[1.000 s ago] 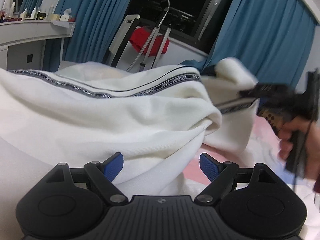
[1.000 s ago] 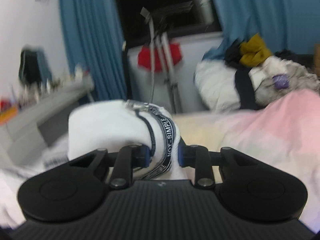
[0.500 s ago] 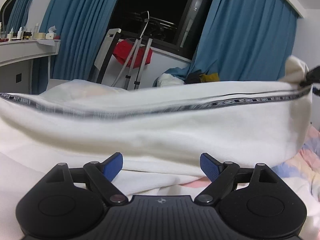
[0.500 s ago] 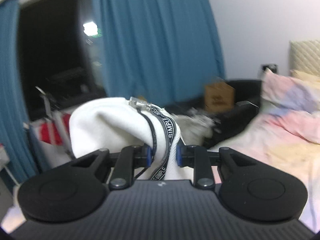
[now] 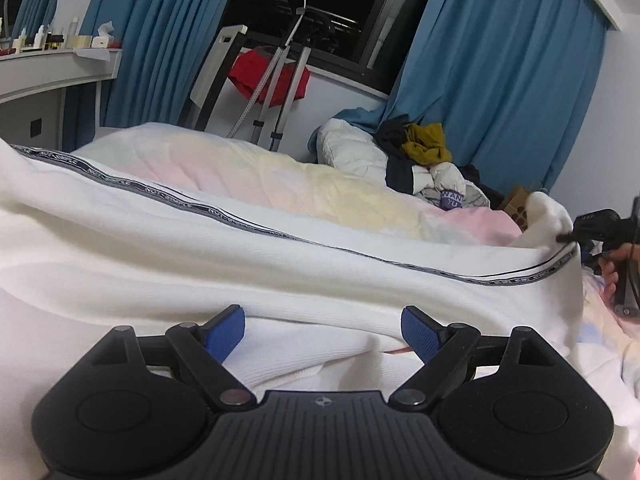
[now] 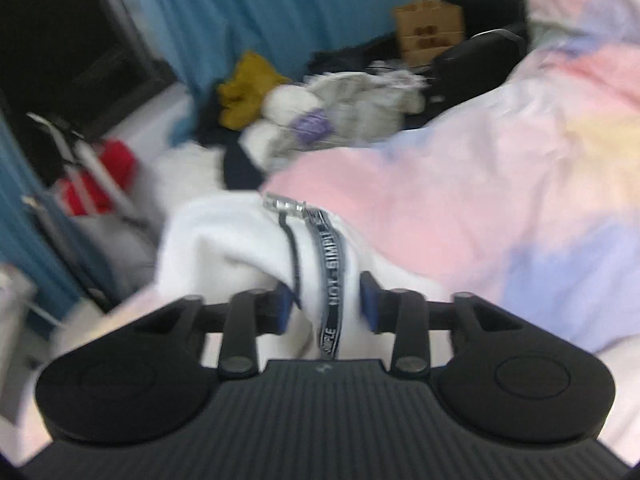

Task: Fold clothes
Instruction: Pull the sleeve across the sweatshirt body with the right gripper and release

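A bedroom at night: blue curtains [image 5: 168,36] frame a dark window, and a bed with a pastel quilt [image 5: 256,176] fills the middle of both views, with a heap of other clothes [image 5: 424,160] at its far side.

The white garment [image 5: 200,256], trimmed with a black lettered band [image 5: 168,194], lies stretched across the bed. In the left wrist view its long axis runs from the upper left edge of the frame down to the right edge, where its end is bunched at the right tongs [image 5: 596,226].

The left tongs [image 5: 323,334] sit at the bottom centre, wide apart and clamped on nothing; cloth lies just beyond and beneath the blue pads, whether touching I cannot tell.

In the right wrist view, the right tongs [image 6: 323,306] have the garment's end [image 6: 320,280] between their pads, lettered band and zip pull [image 6: 286,203] rising from the gap. Their jaws are opening; the left pad looks against the cloth, the right pad just clear of it.

The turning relation, as I judge it: the garment's length lies crosswise ahead of the left tongs, which are nearer its middle, while the right tongs are at its far end.
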Demonstrator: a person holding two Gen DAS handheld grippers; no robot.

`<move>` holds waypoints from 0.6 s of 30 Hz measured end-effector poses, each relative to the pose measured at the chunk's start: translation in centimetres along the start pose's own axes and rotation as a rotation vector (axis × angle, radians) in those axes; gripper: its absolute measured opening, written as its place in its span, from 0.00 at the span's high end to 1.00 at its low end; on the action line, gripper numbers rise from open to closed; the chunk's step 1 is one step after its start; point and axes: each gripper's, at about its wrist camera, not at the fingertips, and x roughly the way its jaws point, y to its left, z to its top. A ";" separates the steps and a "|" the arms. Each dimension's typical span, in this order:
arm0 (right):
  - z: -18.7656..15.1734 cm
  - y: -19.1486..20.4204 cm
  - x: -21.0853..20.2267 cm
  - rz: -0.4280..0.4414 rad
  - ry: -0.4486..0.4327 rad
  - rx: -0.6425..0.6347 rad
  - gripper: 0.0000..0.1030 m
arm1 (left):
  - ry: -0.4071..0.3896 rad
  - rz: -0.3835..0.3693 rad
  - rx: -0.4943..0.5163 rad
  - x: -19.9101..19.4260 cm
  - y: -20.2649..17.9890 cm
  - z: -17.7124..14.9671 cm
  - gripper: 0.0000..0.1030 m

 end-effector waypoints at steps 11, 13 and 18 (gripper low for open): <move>-2.9 -8.8 -1.6 0.068 -0.018 0.162 0.15 | 0.012 -0.017 0.016 0.1 -0.8 -0.9 0.14; -3.9 -9.5 -1.6 0.053 -0.022 0.217 0.15 | 0.015 -0.016 0.023 0.1 -1.2 -1.0 0.14; -6.0 -13.2 -2.7 0.059 -0.137 0.562 0.15 | 0.016 -0.027 0.013 -0.1 -1.3 -1.1 0.14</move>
